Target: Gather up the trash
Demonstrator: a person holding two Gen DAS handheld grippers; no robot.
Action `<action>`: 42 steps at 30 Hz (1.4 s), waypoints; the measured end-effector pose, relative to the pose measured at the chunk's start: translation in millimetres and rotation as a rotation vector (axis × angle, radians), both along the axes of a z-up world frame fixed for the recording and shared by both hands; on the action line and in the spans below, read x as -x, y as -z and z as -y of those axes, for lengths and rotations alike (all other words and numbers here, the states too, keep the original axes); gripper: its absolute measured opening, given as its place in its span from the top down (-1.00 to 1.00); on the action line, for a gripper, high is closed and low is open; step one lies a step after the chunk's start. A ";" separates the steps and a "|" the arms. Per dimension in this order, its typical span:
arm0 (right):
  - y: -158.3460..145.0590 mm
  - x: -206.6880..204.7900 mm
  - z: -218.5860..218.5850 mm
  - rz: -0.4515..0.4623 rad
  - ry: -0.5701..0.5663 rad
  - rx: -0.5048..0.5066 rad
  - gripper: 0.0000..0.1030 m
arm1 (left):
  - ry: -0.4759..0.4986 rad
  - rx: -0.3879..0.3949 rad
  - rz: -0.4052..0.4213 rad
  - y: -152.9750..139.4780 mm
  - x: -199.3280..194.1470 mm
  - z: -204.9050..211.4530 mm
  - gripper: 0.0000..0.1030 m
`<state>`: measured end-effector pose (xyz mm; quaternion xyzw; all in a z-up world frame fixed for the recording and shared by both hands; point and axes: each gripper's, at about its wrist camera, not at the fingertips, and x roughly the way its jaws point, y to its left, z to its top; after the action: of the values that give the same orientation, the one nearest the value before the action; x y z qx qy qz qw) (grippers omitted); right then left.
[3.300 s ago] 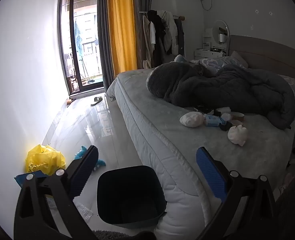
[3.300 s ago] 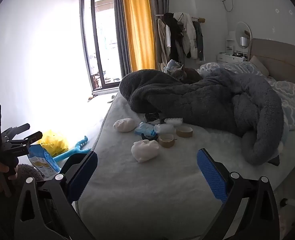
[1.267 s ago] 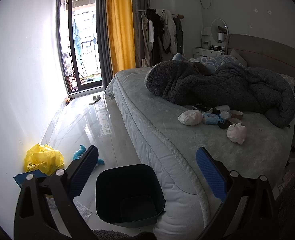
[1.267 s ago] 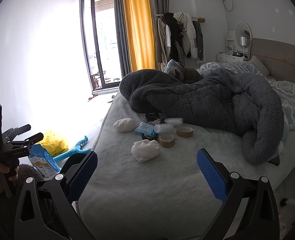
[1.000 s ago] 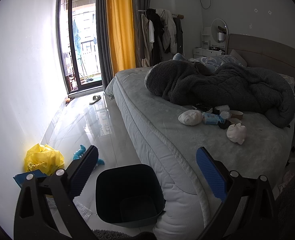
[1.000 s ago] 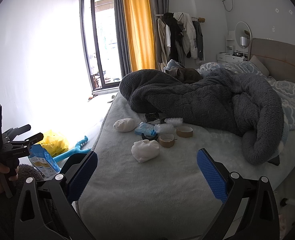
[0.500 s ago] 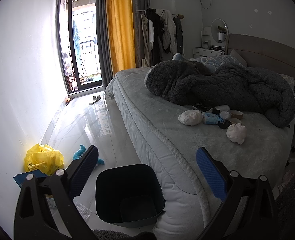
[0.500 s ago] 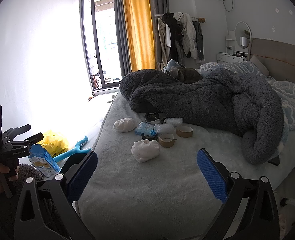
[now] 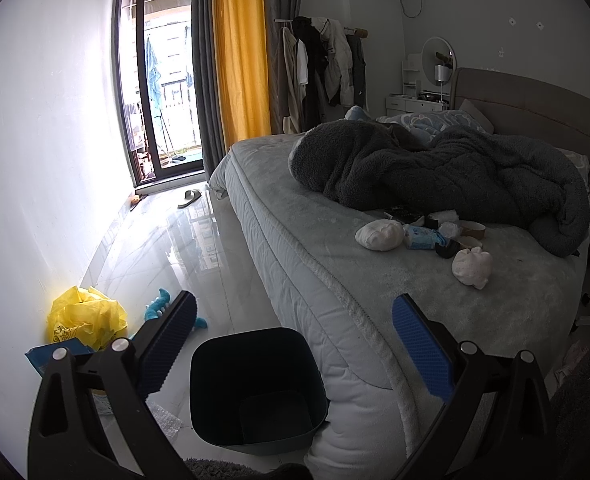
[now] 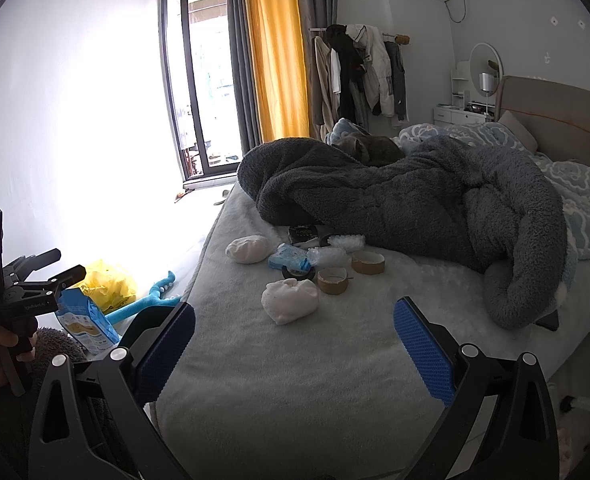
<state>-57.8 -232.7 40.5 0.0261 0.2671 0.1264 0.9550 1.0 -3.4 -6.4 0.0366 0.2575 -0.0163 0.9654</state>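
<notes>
Grippers left [image 9: 295,344] and right [image 10: 295,348] spread, empty, unmoved; trash bin [image 9: 255,388], bed litter unchanged.

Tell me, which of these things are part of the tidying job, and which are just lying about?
Part of the job:
- dark bin on the floor beside the bed
- white wads on the bed
- blue packet
- cardboard tape rolls
- both open grippers, right gripper

Just lying about:
- grey blanket
- coats on the rail
- slipper by the door
- blue toy on the floor
</notes>
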 end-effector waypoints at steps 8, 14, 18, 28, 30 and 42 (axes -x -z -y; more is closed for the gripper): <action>-5.0 9.4 3.6 0.020 0.002 0.049 -0.94 | 0.014 0.028 -0.041 -0.5 1.4 -1.0 -0.94; -10.1 7.6 -2.2 0.019 -0.040 0.023 -0.94 | 0.032 0.038 -0.070 -3.2 -6.1 -3.2 -0.92; 1.8 -12.9 -5.2 -0.005 -0.066 -0.037 -0.94 | 0.063 0.026 -0.072 -8.3 -15.7 -0.8 -0.92; 37.0 -70.3 -16.7 -0.090 -0.129 -0.010 -0.83 | 0.119 0.074 -0.093 -0.9 -75.0 5.2 -0.91; 46.7 -84.4 -19.2 -0.114 -0.158 -0.018 -0.80 | 0.131 0.072 -0.100 4.2 -86.1 7.9 -0.90; 91.1 -145.4 -30.2 -0.220 -0.258 -0.037 -0.69 | 0.225 0.132 -0.194 35.5 -152.8 10.3 -0.86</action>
<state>87.6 -202.5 -50.6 0.0229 0.3687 0.2490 0.8953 153.7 -13.7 -41.9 0.0000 0.3423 -0.1449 0.9283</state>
